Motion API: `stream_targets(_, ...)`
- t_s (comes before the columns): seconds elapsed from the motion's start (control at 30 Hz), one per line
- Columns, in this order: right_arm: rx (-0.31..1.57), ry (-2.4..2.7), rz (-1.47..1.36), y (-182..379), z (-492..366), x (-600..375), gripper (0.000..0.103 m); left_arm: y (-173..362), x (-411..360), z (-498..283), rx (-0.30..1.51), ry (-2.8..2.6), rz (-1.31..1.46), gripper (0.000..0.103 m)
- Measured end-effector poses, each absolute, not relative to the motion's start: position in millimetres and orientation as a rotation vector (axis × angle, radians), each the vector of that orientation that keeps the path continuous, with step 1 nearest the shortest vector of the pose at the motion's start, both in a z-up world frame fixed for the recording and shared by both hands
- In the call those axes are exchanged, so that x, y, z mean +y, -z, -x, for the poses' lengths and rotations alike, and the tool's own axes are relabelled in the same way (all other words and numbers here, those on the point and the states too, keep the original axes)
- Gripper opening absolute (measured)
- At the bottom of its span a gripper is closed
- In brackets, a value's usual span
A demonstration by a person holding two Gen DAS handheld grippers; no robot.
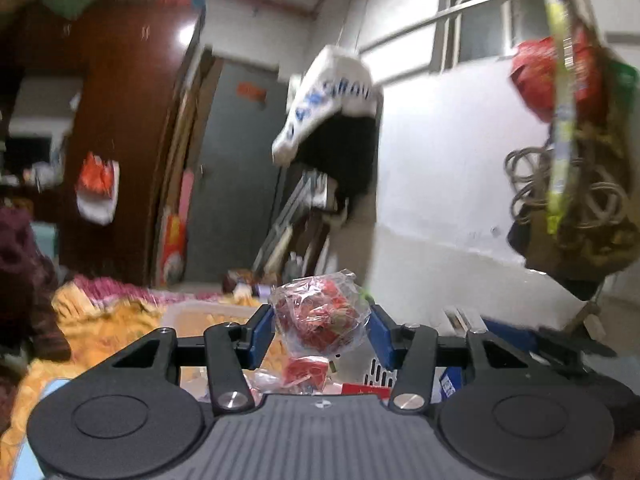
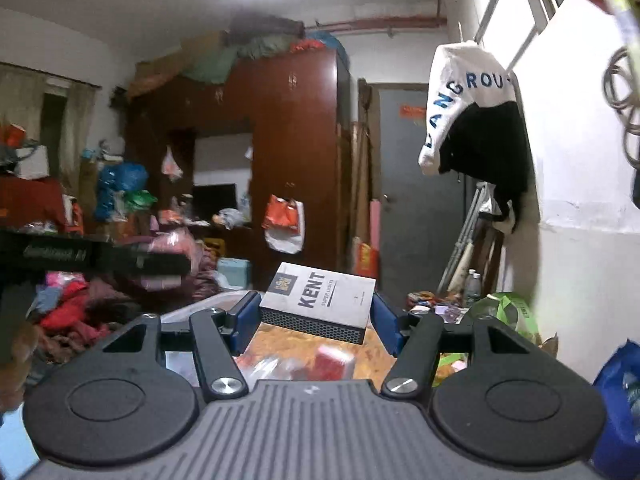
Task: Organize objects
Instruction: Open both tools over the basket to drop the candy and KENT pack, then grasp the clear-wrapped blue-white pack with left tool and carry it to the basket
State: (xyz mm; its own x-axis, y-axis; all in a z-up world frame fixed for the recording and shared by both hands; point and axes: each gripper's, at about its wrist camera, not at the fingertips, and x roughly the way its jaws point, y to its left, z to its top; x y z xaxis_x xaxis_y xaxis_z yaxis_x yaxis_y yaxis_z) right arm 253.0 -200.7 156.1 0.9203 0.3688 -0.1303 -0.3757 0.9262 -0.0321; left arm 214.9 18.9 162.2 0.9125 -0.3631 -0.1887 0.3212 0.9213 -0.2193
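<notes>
My left gripper (image 1: 320, 330) is shut on a clear plastic bag of red-wrapped sweets (image 1: 320, 316) and holds it up in the air. Below it lie a red packet (image 1: 306, 370) and a white slotted basket (image 1: 378, 374). My right gripper (image 2: 312, 320) is shut on a white KENT carton (image 2: 320, 298) with a dark ribbed side, held level above an orange patterned surface (image 2: 280, 342). A blurred red packet (image 2: 334, 360) lies beneath it.
A dark red wardrobe (image 2: 292, 152) and a grey door (image 2: 412, 184) stand ahead. A white and black garment (image 2: 472, 120) hangs on the right wall. A clear tub (image 1: 200, 312), piled clothes (image 2: 72, 312), a green bag (image 2: 504, 312) and a blue bag (image 2: 620, 396) surround me.
</notes>
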Motion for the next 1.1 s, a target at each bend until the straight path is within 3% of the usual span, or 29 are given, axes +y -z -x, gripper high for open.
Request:
stream_targets(0.03, 0.158, -0.377, 0.065, -156, -269, -197, 0.069, -161, 16, -229, 0.239, 0.326, 0.171, 0.070)
stream_targets(0.1, 0.245, -0.337, 0.078, -152, -293, -190, 0.087, -152, 11, -257, 0.316, 0.238, 0.138, 0.089)
stream_targets(0.13, 0.255, -0.310, 0.082, -149, -295, -188, 0.089, -148, 10, -263, 0.340, 0.210, 0.132, 0.086)
stream_targets(0.2, 0.245, -0.334, 0.091, -143, -283, -191, 0.103, -141, 16, -256, 0.341, 0.233, 0.137, 0.086)
stream_targets(0.33, 0.210, -0.408, -0.033, -119, -239, -217, 0.103, -122, 41, -206, 0.309, 0.262, 0.109, 0.089)
stream_targets(0.43, 0.393, -0.449, 0.006, -83, -237, -205, 0.103, -100, 58, -180, 0.338, 0.162, 0.018, 0.095)
stream_targets(0.7, 0.669, -0.466, 0.031, -30, -272, -171, 0.103, -37, 110, -201, 0.564, 0.000, 0.065, 0.095)
stream_targets(0.77, 0.684, -0.480, 0.028, -26, -274, -166, 0.102, -30, 112, -209, 0.601, -0.001, 0.082, 0.095)
stream_targets(0.83, 0.668, -0.478, 0.038, -20, -266, -167, 0.095, -24, 110, -212, 0.627, 0.005, 0.073, 0.093)
stream_targets(0.87, 0.658, -0.479, 0.046, -21, -264, -167, 0.085, -22, 108, -214, 0.633, 0.008, 0.063, 0.090)
stream_targets(0.9, 0.651, -0.487, 0.046, -22, -263, -167, 0.070, -21, 103, -218, 0.646, 0.008, 0.056, 0.079)
stream_targets(0.93, 0.646, -0.489, 0.045, -22, -262, -168, 0.069, -22, 100, -214, 0.634, -0.010, 0.039, 0.060)
stream_targets(0.97, 0.643, -0.488, 0.046, -23, -259, -171, 0.069, -23, 96, -212, 0.620, -0.020, 0.026, 0.055)
stream_targets(1.1, 0.560, -0.471, 0.016, -27, -244, -190, 0.068, -28, 74, -191, 0.547, 0.066, 0.016, 0.052)
